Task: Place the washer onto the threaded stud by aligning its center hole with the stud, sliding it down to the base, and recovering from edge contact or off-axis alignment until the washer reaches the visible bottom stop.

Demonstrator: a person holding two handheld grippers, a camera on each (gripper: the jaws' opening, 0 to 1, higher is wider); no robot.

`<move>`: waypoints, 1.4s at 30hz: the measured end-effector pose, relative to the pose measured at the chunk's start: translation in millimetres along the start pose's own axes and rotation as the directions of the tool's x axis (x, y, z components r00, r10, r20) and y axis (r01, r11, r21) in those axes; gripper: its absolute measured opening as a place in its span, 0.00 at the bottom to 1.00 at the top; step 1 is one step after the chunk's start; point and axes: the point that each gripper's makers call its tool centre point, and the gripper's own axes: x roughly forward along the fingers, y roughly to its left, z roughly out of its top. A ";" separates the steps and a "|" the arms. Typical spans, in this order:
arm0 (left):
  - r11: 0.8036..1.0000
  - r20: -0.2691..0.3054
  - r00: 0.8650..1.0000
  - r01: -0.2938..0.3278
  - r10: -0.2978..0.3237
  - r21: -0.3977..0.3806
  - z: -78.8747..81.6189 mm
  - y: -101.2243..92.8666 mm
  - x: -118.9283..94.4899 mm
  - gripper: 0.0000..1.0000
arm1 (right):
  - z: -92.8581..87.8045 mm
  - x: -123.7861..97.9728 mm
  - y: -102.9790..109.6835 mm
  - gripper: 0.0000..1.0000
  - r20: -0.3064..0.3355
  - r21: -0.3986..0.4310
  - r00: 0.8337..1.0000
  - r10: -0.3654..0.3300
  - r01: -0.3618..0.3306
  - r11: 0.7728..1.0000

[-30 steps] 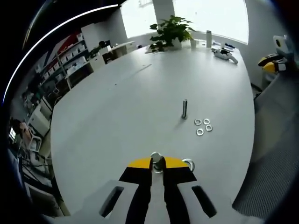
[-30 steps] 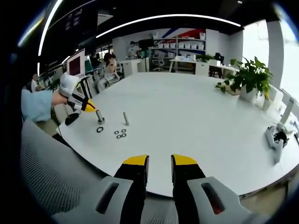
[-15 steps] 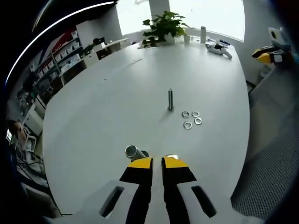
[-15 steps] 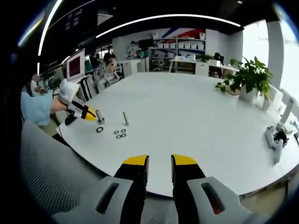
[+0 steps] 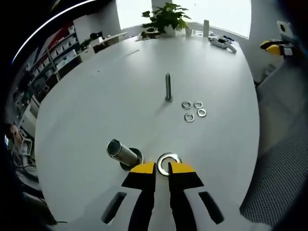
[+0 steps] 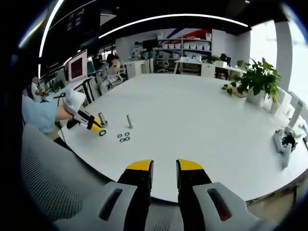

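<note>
Left gripper sat low at the near edge of the white table, jaws nearly pressed together with a washer lying flat at the tips; whether it was actually pinched or just touched could not be told. Near stud, a short threaded post with what looks like a ring around its base, stood just left of the tips and apart from the washer, looking tilted, possibly from lens distortion. Main risk, judged: the washer lay flat on the table, so closing on its thin rim could skid it away or flip it; if lifted off-axis, its edge would catch the stud top and hang instead of dropping to the base. A weak edge pinch could also let it rotate in the jaws. Second stud stood upright farther out at mid table, with four spare washers clustered just right of it, well clear of the work. Potted plant and a handheld device sat at the far edge. Nothing stood between washer and near stud. Right gripper hung off the table edge, jaws spread a little and holding nothing, well away from the studs.
</note>
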 end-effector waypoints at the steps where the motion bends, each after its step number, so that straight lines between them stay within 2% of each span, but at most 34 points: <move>1: 1.000 -0.002 1.000 0.001 -0.001 0.002 -0.7 0.3 0.8 0.08 | 0.0 0.0 -0.1 0.21 0.000 0.000 1.000 0.000 0.000 1.000; 11: 1.000 -0.030 1.000 0.004 -0.005 -0.002 -8.7 5.0 12.6 0.07 | -0.6 -0.1 -1.1 0.21 0.001 0.004 1.000 -0.003 0.003 1.000; 12: 1.000 -0.015 1.000 0.005 -0.005 -0.005 -5.8 5.1 12.9 0.07 | -0.7 -0.1 -1.3 0.21 0.001 0.005 1.000 -0.003 0.003 1.000; 17: 1.000 -0.019 1.000 0.008 -0.008 -0.018 -6.2 4.7 14.5 0.06 | -0.7 0.0 -1.7 0.21 0.000 0.005 1.000 -0.004 0.004 1.000; 21: 0.999 -0.029 1.000 0.009 -0.007 0.043 -6.3 0.8 14.1 0.03 | -1.0 0.3 -2.3 0.21 0.000 0.005 1.000 -0.003 0.003 1.000; 26: 0.999 -0.036 0.999 -0.008 0.010 0.044 -6.3 1.7 13.0 0.02 | -1.6 0.3 -2.9 0.21 0.000 0.005 1.000 -0.003 0.003 1.000; 31: 0.999 -0.032 0.999 -0.017 0.018 0.039 -5.2 4.4 5.9 0.01 | -0.9 0.5 -2.5 0.21 0.001 0.005 1.000 -0.003 0.003 1.000; 40: 0.999 -0.001 0.999 -0.033 0.033 0.016 7.4 7.9 -13.6 0.01 | 1.0 0.9 -2.0 0.21 0.008 0.006 1.000 -0.002 0.002 1.000; 42: 0.999 0.008 0.999 -0.037 0.037 -0.012 11.2 9.3 -18.8 0.01 | 0.8 0.7 -2.1 0.21 0.009 0.006 1.000 -0.002 0.002 1.000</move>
